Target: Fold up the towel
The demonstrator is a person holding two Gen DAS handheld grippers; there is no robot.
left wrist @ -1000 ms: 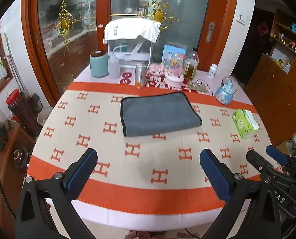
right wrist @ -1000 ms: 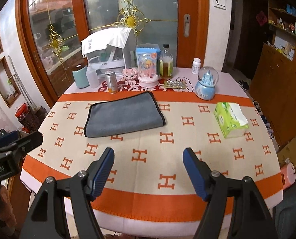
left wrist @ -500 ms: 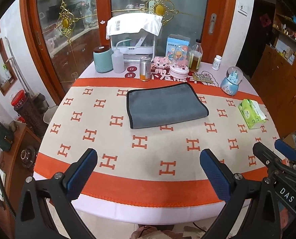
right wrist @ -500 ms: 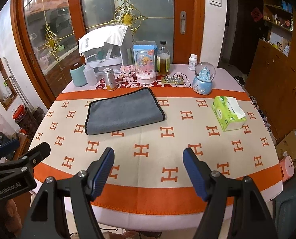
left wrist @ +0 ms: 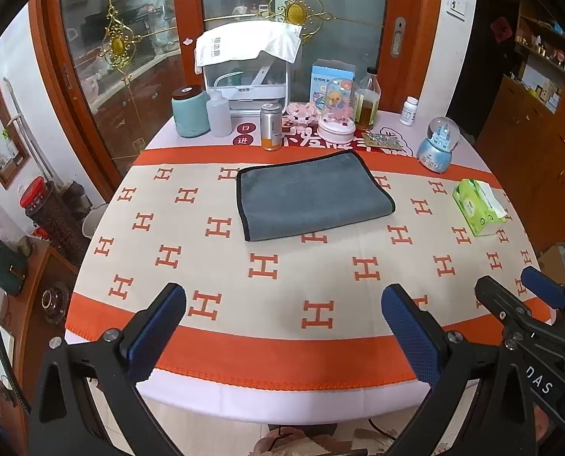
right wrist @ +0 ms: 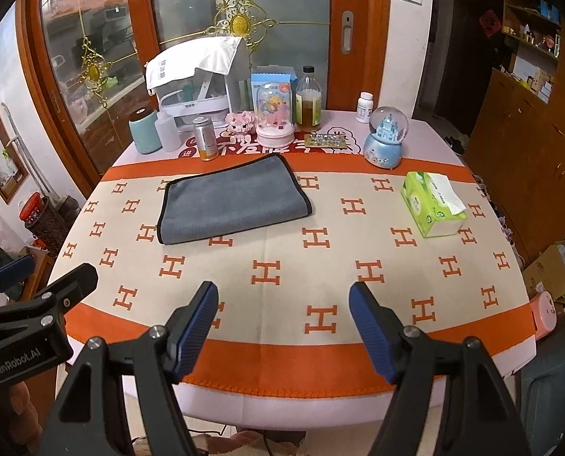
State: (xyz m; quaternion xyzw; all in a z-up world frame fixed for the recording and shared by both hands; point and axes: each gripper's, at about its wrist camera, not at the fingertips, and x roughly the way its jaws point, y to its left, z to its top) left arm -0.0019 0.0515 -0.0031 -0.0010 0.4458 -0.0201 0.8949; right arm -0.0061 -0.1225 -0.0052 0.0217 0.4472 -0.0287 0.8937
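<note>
Open cloth in front, clutter behind

Bare orange-and-cream H-patterned desk (left wrist: pixel 282 277) fronts the folded grey towel (left wrist: pixel 313 195); silver can (left wrist: pixel 270 126) and green tissue pack (right wrist: pixel 432 204) flank it.

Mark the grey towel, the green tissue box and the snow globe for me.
grey towel (left wrist: pixel 313 193), left wrist view, middle of its top layer.
green tissue box (right wrist: pixel 430 205), right wrist view, its top face.
snow globe (right wrist: pixel 389 135), right wrist view, the glass dome.

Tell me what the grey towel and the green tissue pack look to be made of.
Grey towel: soft, matte, plush cloth, probably microfibre, going by its fuzzy nap and stitched black edging. Green tissue pack: thin, glossy plastic wrap, judging by its sheen, with white paper tissue sticking out of the top.
</note>
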